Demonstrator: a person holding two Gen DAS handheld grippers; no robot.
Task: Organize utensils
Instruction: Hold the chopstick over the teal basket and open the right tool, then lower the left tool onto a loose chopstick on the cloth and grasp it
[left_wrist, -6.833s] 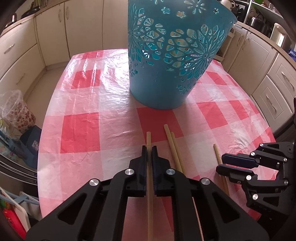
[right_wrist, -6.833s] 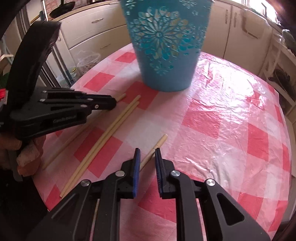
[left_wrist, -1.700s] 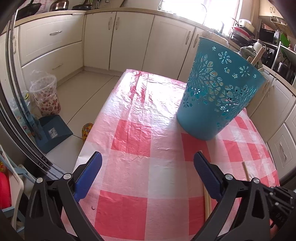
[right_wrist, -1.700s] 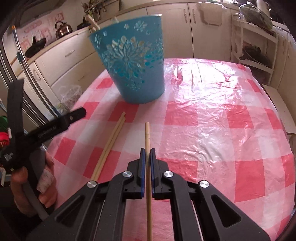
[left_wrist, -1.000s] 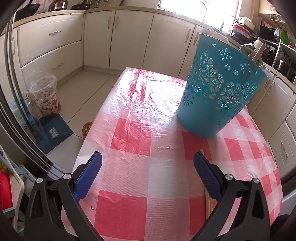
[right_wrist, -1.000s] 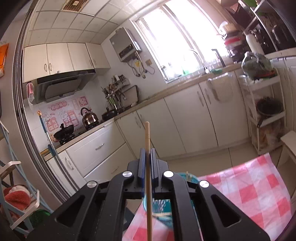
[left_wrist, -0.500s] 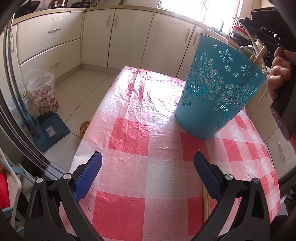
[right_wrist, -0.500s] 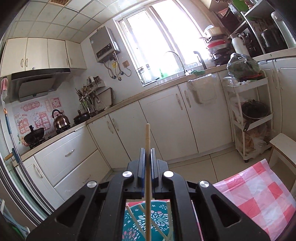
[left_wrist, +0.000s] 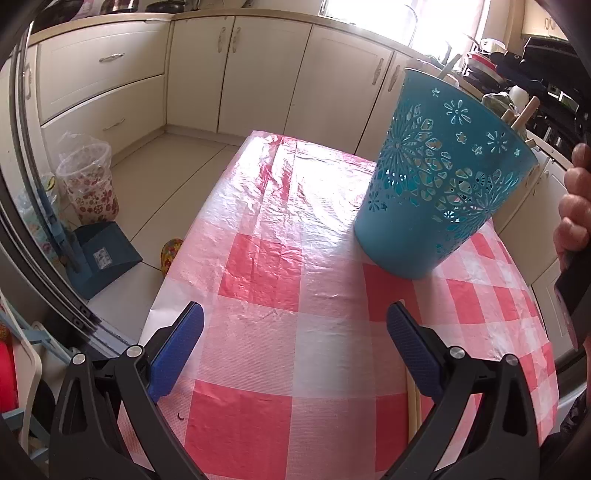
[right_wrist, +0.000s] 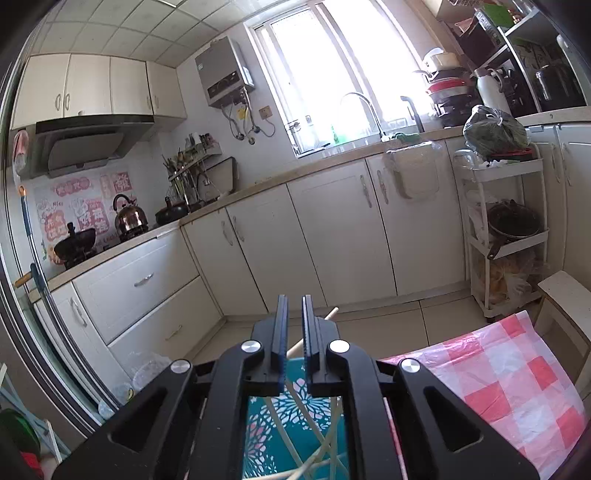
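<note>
In the left wrist view a teal cut-out basket (left_wrist: 439, 192) stands on the red-checked tablecloth (left_wrist: 280, 258), with wooden chopstick ends (left_wrist: 524, 110) poking over its rim. My left gripper (left_wrist: 295, 332) is wide open and empty over the cloth, short of the basket. Two chopsticks (left_wrist: 412, 398) lie on the cloth by its right finger. My right gripper (right_wrist: 294, 299) hovers over the basket (right_wrist: 258, 424); its jaws are opening, a narrow gap between the pads. The released chopstick (right_wrist: 331, 313) leans away behind them, untouched by the pads. Several chopsticks (right_wrist: 317, 435) cross inside the basket.
Cream kitchen cabinets (left_wrist: 258, 74) run behind the table. On the floor to the left are a clear patterned bin (left_wrist: 88, 177) and a blue dustpan (left_wrist: 99, 254). A hand (left_wrist: 572, 206) shows at the right edge. A white trolley rack (right_wrist: 506, 229) stands by the far cabinets.
The right jaws have parted and the chopstick that stood upright between them now leans loose over the basket. The hand at the left view's right edge moved lower. The left gripper has not moved.
</note>
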